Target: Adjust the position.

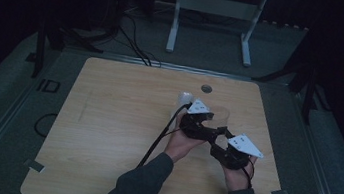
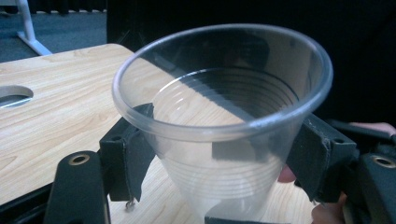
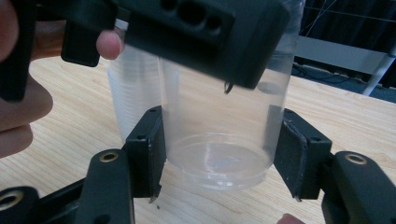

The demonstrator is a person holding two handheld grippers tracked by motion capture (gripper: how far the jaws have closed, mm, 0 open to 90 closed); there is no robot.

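Note:
A clear plastic cup (image 1: 222, 114) stands upright right of the table's middle, between my two grippers. In the left gripper view the cup (image 2: 224, 93) sits between the jaws just under its rim, and both pads of the left gripper (image 2: 219, 144) lie against its wall. The right gripper (image 3: 222, 154) holds the cup (image 3: 219, 121) lower down, near its base, with a pad on each side. One black jaw of the left gripper crosses the top of the right gripper view. In the high view the left gripper (image 1: 214, 116) and the right gripper (image 1: 221, 133) meet at the cup.
A whitish ribbed cup or stack of cups (image 1: 185, 98) stands just left of the held cup and appears behind it (image 3: 130, 93). The wooden table (image 1: 104, 133) has a round grommet hole (image 1: 206, 88) near its far edge. A white frame (image 1: 212, 6) stands beyond the table.

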